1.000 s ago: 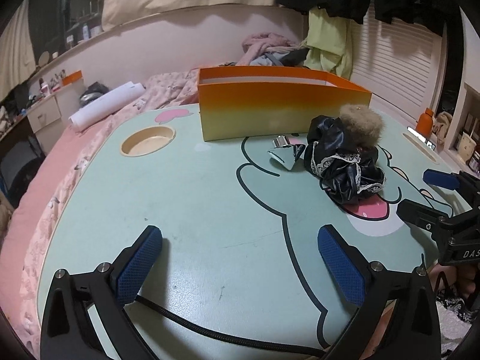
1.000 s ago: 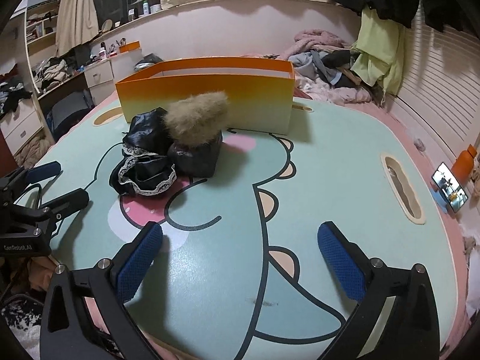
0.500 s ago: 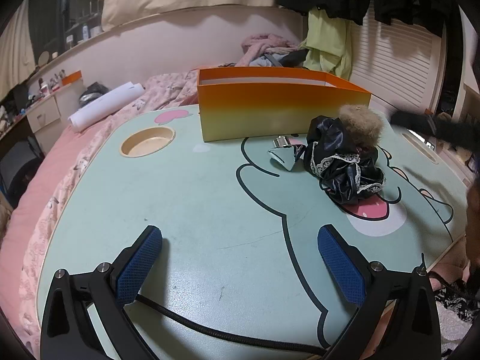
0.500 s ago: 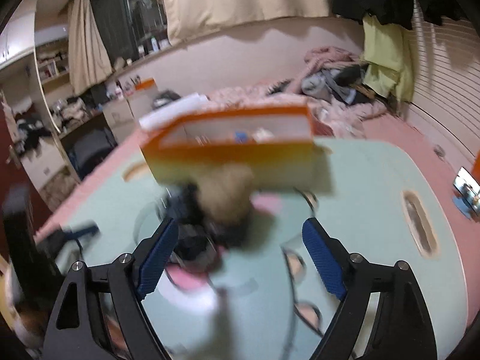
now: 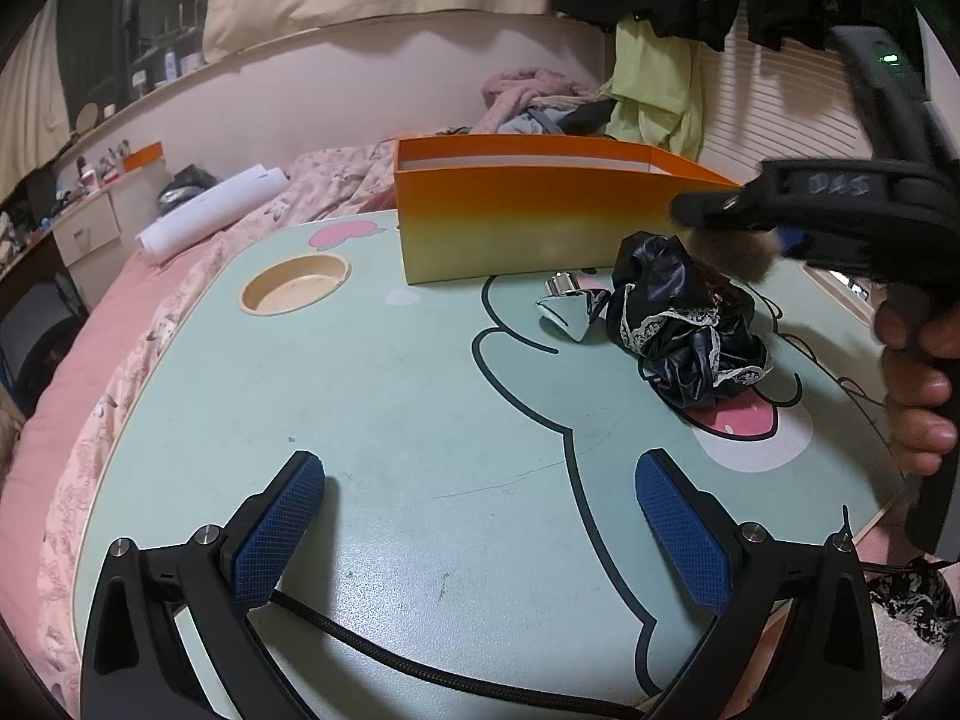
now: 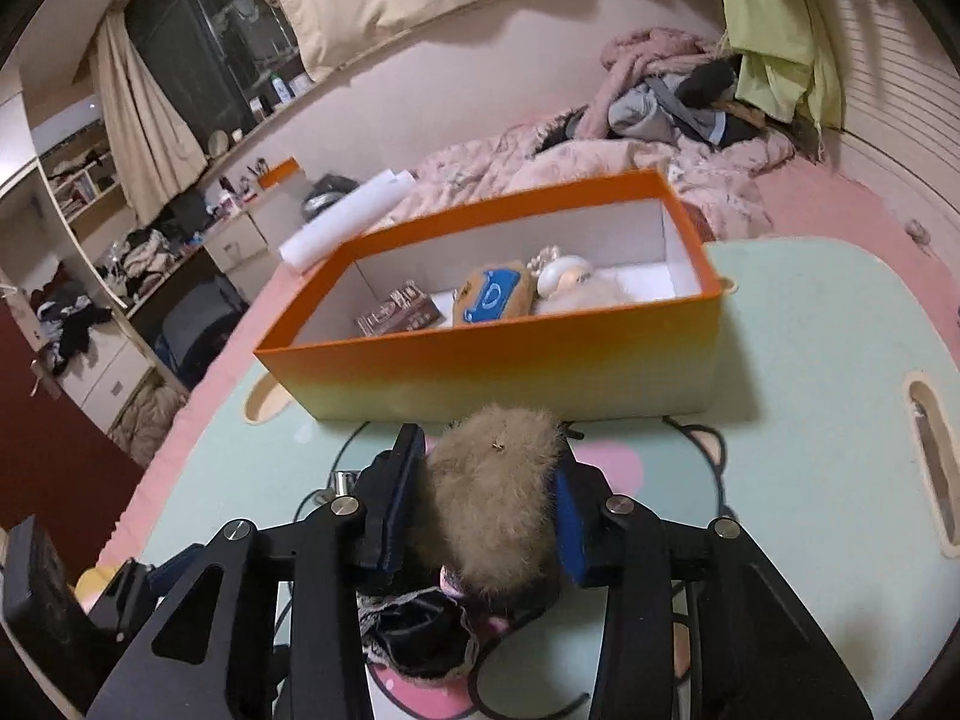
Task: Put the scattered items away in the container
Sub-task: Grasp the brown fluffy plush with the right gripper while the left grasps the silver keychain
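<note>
Closing now from wide apart, right gripper (image 6: 480, 504) around the tan fur pompom (image 6: 492, 498) before the orange box (image 6: 480, 372); left gripper (image 5: 480, 534) wide, empty.

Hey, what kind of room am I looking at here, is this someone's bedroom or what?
Most likely a bedroom. A low cartoon table sits on a bed with pink floral bedding, clothes hang at the back, and a cluttered dresser stands to the side.
</note>
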